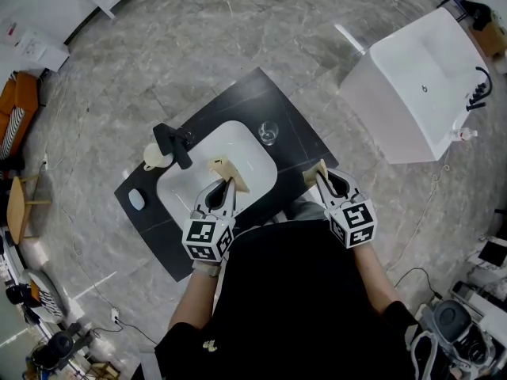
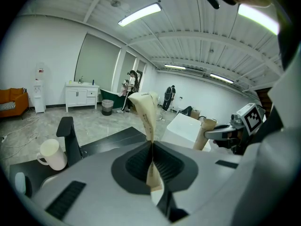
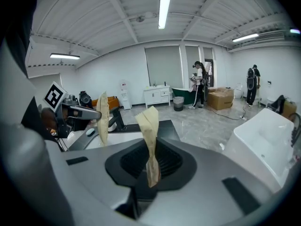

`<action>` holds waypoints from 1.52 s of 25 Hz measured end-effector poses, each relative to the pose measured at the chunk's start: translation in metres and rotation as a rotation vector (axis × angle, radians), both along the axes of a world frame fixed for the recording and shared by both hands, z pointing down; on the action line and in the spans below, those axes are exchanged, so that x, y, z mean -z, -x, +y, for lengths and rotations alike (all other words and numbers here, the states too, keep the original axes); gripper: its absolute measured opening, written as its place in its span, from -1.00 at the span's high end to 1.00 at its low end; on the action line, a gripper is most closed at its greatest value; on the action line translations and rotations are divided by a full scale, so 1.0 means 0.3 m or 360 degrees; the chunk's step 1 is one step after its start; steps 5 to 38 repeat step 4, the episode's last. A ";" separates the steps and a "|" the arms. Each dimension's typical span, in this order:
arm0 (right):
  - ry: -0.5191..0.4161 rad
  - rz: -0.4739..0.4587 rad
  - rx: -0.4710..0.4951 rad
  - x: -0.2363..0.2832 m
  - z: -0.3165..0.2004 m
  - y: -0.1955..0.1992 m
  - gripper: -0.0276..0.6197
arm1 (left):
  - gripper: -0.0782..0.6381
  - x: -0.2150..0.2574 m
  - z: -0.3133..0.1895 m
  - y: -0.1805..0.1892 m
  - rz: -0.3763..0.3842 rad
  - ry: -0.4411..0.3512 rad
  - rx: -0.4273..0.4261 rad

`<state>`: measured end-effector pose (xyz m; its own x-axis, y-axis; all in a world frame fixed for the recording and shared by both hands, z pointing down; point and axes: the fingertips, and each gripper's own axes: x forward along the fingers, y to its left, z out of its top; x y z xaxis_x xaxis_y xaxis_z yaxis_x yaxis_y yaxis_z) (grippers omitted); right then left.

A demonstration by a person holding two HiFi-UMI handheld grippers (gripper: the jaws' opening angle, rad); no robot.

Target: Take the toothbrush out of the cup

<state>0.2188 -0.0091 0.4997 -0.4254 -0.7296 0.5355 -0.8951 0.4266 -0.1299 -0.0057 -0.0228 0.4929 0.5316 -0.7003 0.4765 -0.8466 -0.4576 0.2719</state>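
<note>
A clear glass cup (image 1: 268, 133) stands on the black counter (image 1: 293, 121) just past the white sink basin (image 1: 238, 145). A cream mug (image 1: 156, 157) (image 2: 51, 154) sits left of the black faucet (image 1: 173, 142) (image 2: 70, 138). I can make out no toothbrush in either one. My left gripper (image 1: 230, 174) (image 2: 146, 106) hangs over the basin's near half, its tan-wrapped tips pressed together on nothing. My right gripper (image 1: 318, 172) (image 3: 149, 120) hovers at the counter's near right edge, also shut and empty. Each gripper shows in the other's view, the right gripper (image 2: 207, 133) and the left gripper (image 3: 102, 117).
A small pale oval object (image 1: 137, 199) lies on the counter's left end. A white bathtub (image 1: 420, 85) (image 3: 268, 135) stands off to the right on the grey floor. Several people and white cabinets are far across the room.
</note>
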 end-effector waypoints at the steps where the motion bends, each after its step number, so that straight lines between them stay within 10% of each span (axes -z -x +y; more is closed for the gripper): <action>1: 0.0000 -0.0003 0.0000 0.002 -0.002 0.000 0.74 | 0.71 0.000 0.000 -0.002 0.0000 0.0002 0.0001; 38: -0.0004 -0.0016 0.0003 0.010 -0.005 0.000 0.74 | 0.71 0.002 0.004 -0.011 -0.0001 0.0005 0.0003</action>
